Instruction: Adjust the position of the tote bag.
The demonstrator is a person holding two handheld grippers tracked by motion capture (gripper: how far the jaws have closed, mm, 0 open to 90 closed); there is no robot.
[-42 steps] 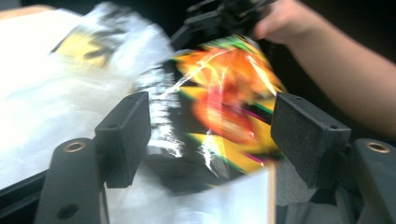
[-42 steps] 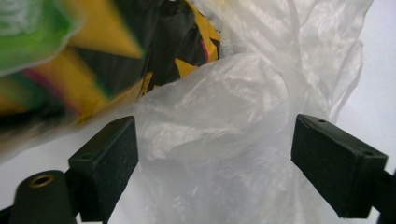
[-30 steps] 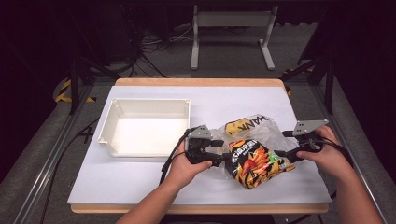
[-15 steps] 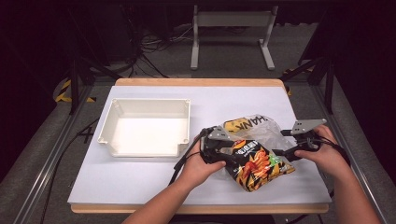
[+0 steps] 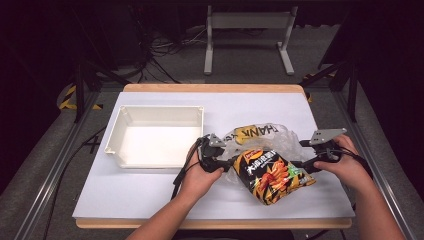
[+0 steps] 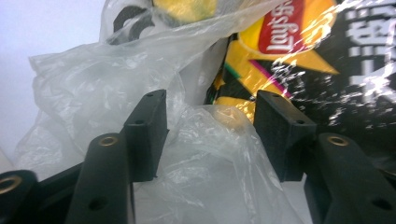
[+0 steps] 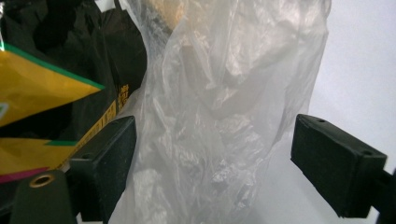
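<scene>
A: Where does the chip bag [image 5: 272, 175] lie?

B: On the white surface [image 5: 125, 192], right of the white tray [image 5: 155, 135], with a clear plastic bag [image 5: 260, 137] crumpled around its far and left sides. A yellow packet [image 5: 252, 132] shows through the plastic behind it.

A: And the left gripper [image 5: 227, 162]?

B: It sits at the chip bag's left edge. In the left gripper view its 2 jaws stand apart with a fold of the clear plastic bag [image 6: 205, 154] between them; they have just been closing, yet the pads do not press the film. The chip bag [image 6: 322, 60] is just beyond the right jaw.

A: The right gripper [image 5: 305, 164]?

B: At the chip bag's right end. In the right gripper view the jaws are wide apart; the plastic bag [image 7: 224, 116] hangs between them, brushing the left pad, clear of the right one.
</scene>
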